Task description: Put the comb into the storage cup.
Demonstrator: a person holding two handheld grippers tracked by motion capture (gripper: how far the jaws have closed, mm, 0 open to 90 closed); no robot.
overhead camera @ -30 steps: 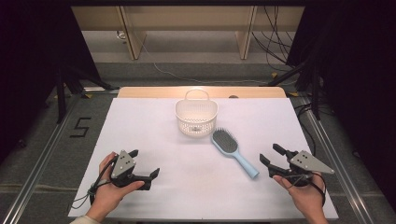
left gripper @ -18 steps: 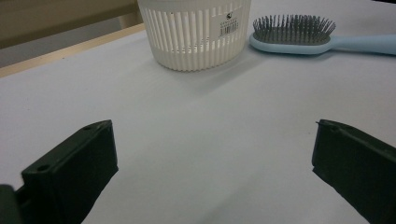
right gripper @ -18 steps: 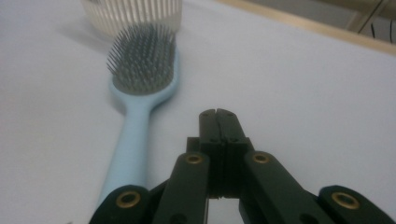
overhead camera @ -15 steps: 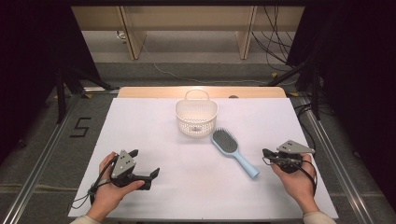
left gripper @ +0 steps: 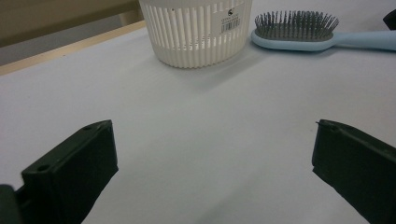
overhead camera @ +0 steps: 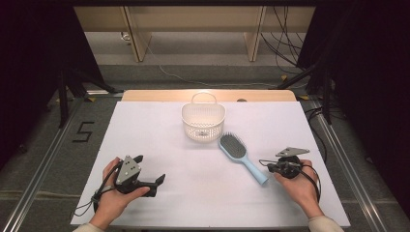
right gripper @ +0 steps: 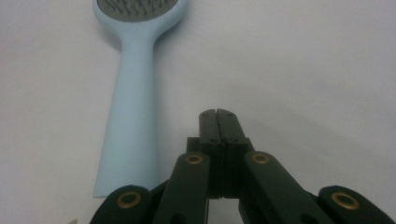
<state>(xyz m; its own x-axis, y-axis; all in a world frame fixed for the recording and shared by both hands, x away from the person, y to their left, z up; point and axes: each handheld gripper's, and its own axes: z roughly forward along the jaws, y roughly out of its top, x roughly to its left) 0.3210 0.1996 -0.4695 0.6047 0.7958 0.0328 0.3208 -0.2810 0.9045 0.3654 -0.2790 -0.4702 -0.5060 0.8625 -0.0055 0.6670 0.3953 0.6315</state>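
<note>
Lying just left of the shut right claw, hairbrush untouched.

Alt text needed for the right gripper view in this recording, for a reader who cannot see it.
The right gripper, its black jaws shut together with nothing between them, points across a white table just right of a light blue hairbrush. The brush lies flat, handle toward the camera, its grey bristle pad at the top edge.

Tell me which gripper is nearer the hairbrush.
Right. The right gripper, jaws shut, sits just beside the hairbrush handle's end; the left gripper, jaws open, rests far across the table.
</note>
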